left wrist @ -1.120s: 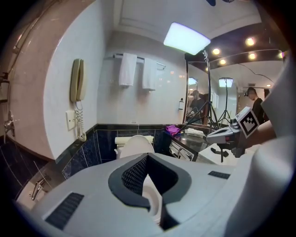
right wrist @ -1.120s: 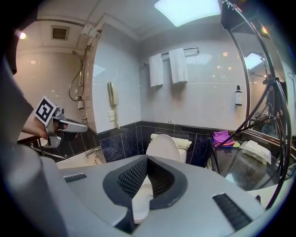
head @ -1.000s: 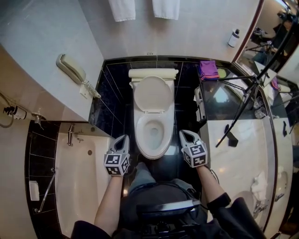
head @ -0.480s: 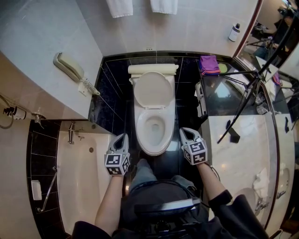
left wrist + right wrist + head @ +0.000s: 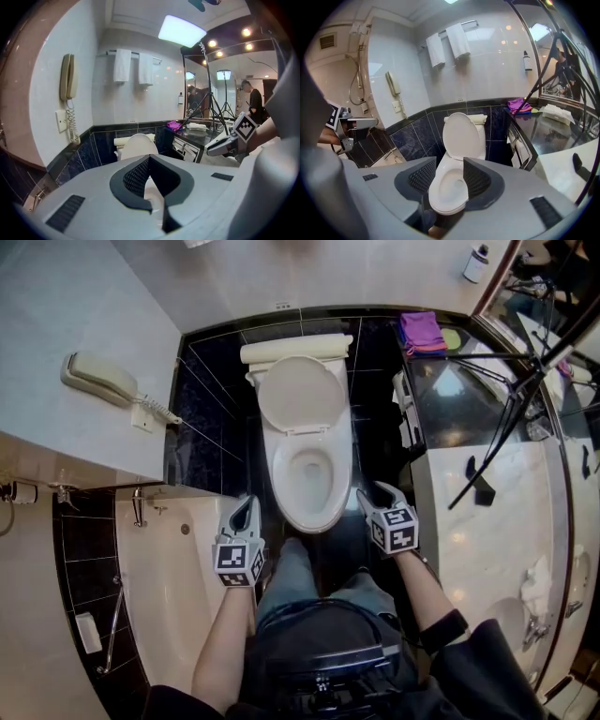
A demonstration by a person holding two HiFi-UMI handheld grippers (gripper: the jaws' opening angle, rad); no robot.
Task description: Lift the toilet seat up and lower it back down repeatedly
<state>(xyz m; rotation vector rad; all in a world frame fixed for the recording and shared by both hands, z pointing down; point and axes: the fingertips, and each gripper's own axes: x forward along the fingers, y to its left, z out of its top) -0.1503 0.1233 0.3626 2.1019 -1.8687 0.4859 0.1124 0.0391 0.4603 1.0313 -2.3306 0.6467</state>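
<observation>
The right claw (image 5: 373,493), whose jaws have just been opening and now stand wide with nothing gripped, hangs at 4 o'clock off the toilet bowl (image 5: 309,479). The left claw (image 5: 247,504), jaws together and empty, is at 8 o'clock. The toilet seat (image 5: 302,395) stands raised at 12 o'clock against the tank (image 5: 295,350). At 1 o'clock a purple cloth (image 5: 419,331) lies on the dark counter (image 5: 436,399). The label on the bottle (image 5: 477,263) is too small to read.

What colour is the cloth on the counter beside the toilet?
The cloth is purple, clearest in the head view.
</observation>
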